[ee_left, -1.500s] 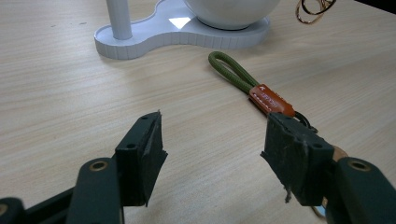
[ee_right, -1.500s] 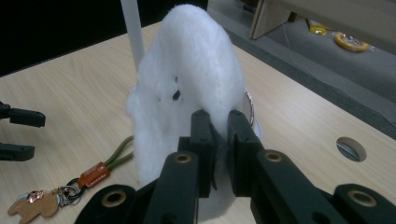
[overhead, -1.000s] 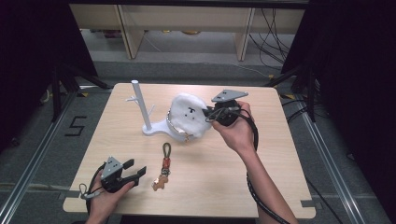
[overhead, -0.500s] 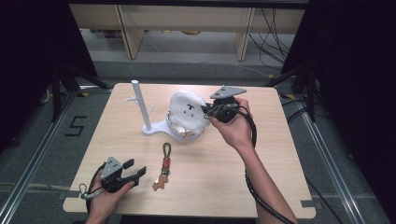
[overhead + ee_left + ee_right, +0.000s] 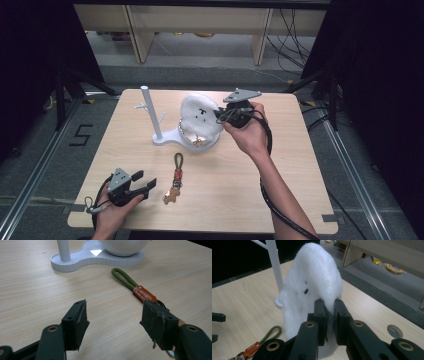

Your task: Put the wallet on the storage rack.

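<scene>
Nearest the person, the left gripper (image 5: 137, 187) rests low on the table (image 5: 300, 200) at its front left, jaws spread wide with nothing between them. In the left gripper view its right-hand fingertip (image 5: 156, 323) sits just beside the near end of the key strap (image 5: 130, 285), not touching it as far as I can tell. The strap lies flat, its long axis running away from the person toward the stand: the metal ring and small charm are nearest, then the orange tag, then the green loop pointing at the white stand's base (image 5: 100, 261).

Farther back, mid-table, the right gripper (image 5: 220, 116) is held up off the surface and reaches in from the right. Its jaws are nearly together, pinching a fold at the edge of the white fluffy hat (image 5: 312, 285), which droops from the grip over the round part of the stand (image 5: 165, 135). The hat is therefore directly ahead of the right fingers and already in their hold, with the stand's upright post just to its left.

My guess is the hat goes onto the post, leftward from the grip.
</scene>
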Available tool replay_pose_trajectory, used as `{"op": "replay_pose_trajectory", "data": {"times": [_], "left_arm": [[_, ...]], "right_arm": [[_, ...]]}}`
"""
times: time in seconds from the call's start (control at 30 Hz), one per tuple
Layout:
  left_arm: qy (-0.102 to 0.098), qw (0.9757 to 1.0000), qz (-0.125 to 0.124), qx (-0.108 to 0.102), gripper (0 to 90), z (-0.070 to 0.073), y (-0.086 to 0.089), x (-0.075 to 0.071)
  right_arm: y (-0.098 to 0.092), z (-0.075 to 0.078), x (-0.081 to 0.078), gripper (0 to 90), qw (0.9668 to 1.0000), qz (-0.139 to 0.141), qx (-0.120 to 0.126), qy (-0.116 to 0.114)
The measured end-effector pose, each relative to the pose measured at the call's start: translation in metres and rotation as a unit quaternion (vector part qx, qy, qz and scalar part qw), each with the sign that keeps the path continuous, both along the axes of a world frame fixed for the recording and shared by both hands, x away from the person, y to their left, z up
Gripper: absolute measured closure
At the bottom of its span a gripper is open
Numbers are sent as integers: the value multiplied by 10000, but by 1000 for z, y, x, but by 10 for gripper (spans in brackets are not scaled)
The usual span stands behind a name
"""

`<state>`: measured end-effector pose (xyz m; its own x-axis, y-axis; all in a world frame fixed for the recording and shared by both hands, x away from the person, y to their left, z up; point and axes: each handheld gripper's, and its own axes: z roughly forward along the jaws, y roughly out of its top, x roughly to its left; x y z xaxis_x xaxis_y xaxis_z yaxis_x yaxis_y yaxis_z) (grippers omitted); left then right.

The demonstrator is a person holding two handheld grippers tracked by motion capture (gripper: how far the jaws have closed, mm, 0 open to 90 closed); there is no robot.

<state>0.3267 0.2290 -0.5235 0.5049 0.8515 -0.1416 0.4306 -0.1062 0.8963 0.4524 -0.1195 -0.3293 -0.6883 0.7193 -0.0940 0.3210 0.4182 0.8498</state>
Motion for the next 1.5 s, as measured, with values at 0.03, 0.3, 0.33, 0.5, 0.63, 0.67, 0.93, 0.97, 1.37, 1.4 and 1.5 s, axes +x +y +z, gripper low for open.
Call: {"op": "replay_pose_trajectory", "data": {"times": [0.03,0.3,0.33,0.5,0.63,0.67,0.93,0.97,1.37,1.4,1.5], "left_arm": [[33,10000,24,46,364,1,0,-1],[1,10000,-18,6,364,0,0,0],[1,10000,-18,6,364,0,0,0],[22,10000,19,39,364,1,1,0],[-9,10000,-6,-9,364,0,0,0],[-9,10000,-6,-9,364,0,0,0],[-4,10000,-8,-15,364,0,1,0],[-7,10000,-3,-43,363,0,0,0],[-4,10000,-11,-7,364,0,1,0],[-4,10000,-11,-7,364,0,1,0],[1,10000,-14,-8,364,0,1,0]], "right_arm": [[0,2,1,834,10000,6,-35,71],[2,4,6,833,10000,-67,55,3],[2,4,6,833,10000,-67,55,3],[4,5,10,834,10000,-32,21,-51],[5,6,13,833,9999,-89,70,-42],[5,6,13,833,9999,-89,70,-42],[7,7,17,833,9999,-111,75,-32],[8,5,18,833,9998,-173,118,-62],[9,1,26,832,9998,-189,44,-5],[9,1,26,832,9998,-189,44,-5],[9,-1,27,832,9997,-225,10,24]]}}
